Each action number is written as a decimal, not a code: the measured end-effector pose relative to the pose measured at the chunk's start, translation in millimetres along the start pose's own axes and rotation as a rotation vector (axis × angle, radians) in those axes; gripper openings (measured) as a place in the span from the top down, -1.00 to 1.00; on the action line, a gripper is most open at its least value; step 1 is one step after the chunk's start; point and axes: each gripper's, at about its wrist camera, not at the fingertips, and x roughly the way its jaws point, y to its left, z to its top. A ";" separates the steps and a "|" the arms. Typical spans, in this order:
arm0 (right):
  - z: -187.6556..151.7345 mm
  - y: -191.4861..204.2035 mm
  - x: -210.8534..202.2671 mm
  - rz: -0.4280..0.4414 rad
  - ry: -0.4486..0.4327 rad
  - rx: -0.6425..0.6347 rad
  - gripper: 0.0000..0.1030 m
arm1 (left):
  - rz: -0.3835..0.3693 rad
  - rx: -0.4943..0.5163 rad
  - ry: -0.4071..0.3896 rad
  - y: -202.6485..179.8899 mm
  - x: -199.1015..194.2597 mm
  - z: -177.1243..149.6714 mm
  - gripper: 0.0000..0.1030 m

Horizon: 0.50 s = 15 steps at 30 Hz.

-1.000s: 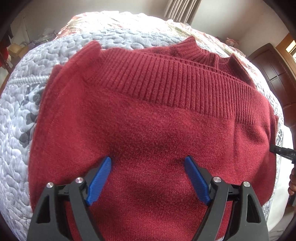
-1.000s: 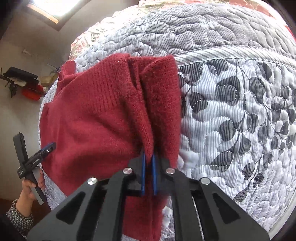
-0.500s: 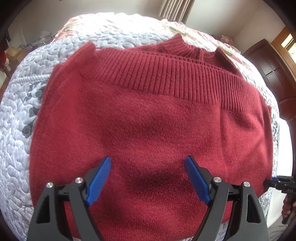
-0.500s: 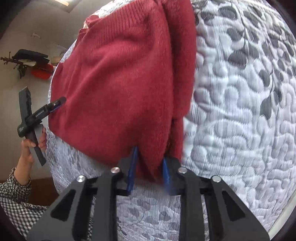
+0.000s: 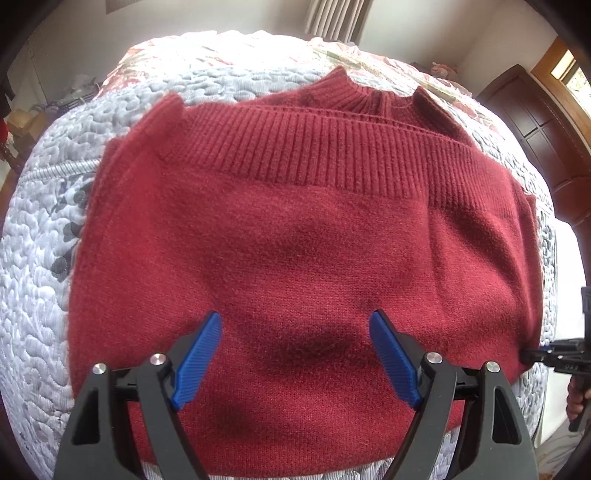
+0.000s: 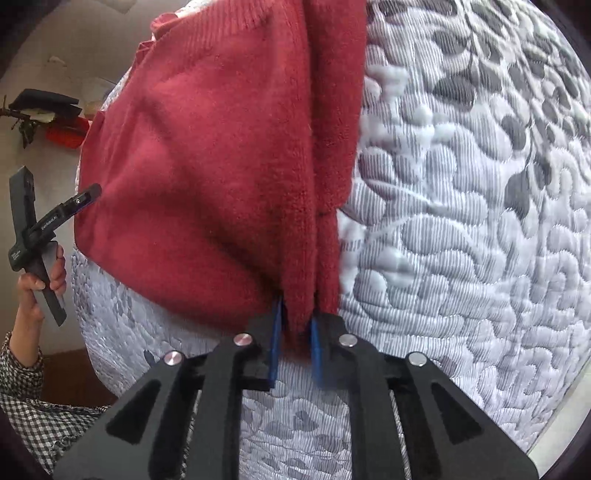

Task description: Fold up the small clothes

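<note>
A red knitted sweater [image 5: 303, 240] lies folded on the quilted bed [image 5: 33, 295], its ribbed band and collar at the far side. My left gripper [image 5: 295, 316] hovers open over the sweater's near half, with nothing between its blue pads. In the right wrist view the same sweater [image 6: 207, 155] stretches away from my right gripper [image 6: 294, 317], whose blue pads are shut on the near corner of its folded side edge. The right gripper's tip [image 5: 529, 355] shows at the sweater's right corner. The left gripper [image 6: 79, 199] is beside the sweater's far edge, held by a hand.
The grey and white quilt [image 6: 461, 240] spreads widely to the right of the sweater. The bed's edge [image 6: 554, 424] runs close by at lower right. A dark wooden cabinet [image 5: 535, 122] and curtains [image 5: 336, 18] stand beyond the bed. A checked sleeve [image 6: 26, 398] is at lower left.
The right gripper has drawn the sweater's folded edge toward the bed's near edge; its jaws widened, then narrowed again on the fabric. The left gripper stayed open and has pulled back a little.
</note>
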 end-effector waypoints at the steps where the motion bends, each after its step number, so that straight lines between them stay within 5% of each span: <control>1: 2.5 2.7 -7.4 -0.018 -0.021 -0.012 0.49 | 0.005 0.008 -0.009 -1.2 -2.3 0.5 -0.60; 3: 13.3 6.3 -26.9 -0.064 -0.081 -0.039 0.29 | 0.013 0.027 -0.027 -5.9 -8.7 2.3 -0.60; 8: 57.8 28.7 -46.5 -0.060 -0.179 -0.092 0.29 | 0.029 0.071 -0.063 -22.4 -20.5 11.0 -0.60; 15: 110.0 29.2 -32.1 -0.087 -0.191 -0.081 0.18 | 0.044 0.104 -0.102 -34.6 -28.0 22.7 -0.60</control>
